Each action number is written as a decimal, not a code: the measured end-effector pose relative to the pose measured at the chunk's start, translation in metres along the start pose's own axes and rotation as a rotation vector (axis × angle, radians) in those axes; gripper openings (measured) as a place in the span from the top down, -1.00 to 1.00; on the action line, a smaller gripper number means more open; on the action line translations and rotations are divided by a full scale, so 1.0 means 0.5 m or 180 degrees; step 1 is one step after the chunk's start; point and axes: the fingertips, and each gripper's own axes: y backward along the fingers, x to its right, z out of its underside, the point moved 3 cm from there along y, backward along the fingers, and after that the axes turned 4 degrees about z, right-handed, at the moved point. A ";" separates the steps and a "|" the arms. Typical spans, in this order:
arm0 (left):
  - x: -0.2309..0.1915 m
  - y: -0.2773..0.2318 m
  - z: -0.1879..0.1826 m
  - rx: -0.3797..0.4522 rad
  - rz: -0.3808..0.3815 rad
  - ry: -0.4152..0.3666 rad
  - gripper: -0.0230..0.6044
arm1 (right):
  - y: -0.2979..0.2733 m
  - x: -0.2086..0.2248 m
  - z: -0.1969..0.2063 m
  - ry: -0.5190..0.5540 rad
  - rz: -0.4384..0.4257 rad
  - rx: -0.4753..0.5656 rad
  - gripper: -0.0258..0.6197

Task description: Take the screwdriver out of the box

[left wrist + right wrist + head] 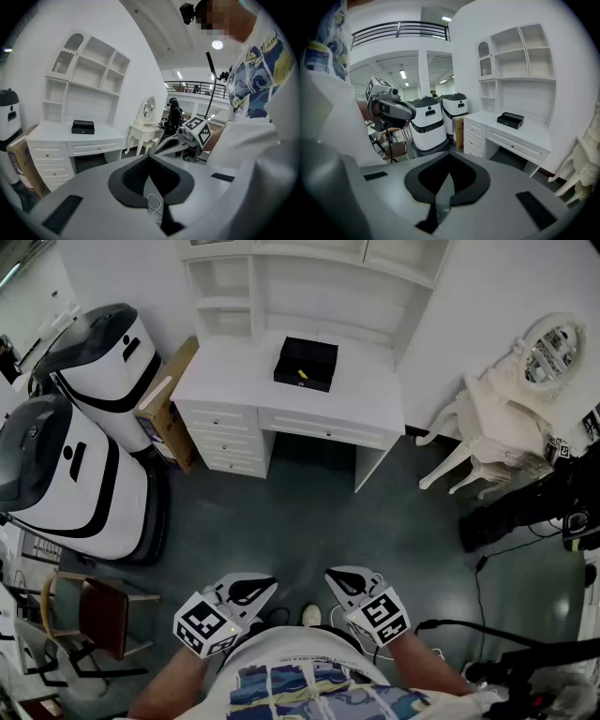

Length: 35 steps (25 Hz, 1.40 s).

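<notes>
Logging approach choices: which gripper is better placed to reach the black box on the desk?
Right, marginally: the right gripper and left gripper are both shut, empty and far from the black box, with the right slightly nearer.

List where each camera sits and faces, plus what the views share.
Head view: on the person's head, looking steeply down; shows left gripper, right gripper and shirt, with the desk ahead.
Left gripper view: on the left gripper, along its closed jaws toward the desk; right gripper and shirt at right.
Right gripper view: on the right gripper, along its closed jaws toward the desk; left gripper at left.
Shared: all show the black box on the desk.
</notes>
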 end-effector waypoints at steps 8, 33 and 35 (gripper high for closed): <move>0.040 -0.108 -0.038 -0.0021 -0.0014 -0.0005 0.89 | 0.058 0.097 0.049 -0.0041 -0.0011 0.0027 0.84; -0.270 -0.216 -0.141 0.0080 0.0258 -0.0081 0.88 | -0.142 0.291 -0.057 -0.0330 0.0348 -0.0043 0.83; -0.333 -0.191 -0.167 0.0123 0.0321 -0.0153 0.88 | -0.197 0.294 -0.108 -0.0248 0.0379 -0.0061 0.83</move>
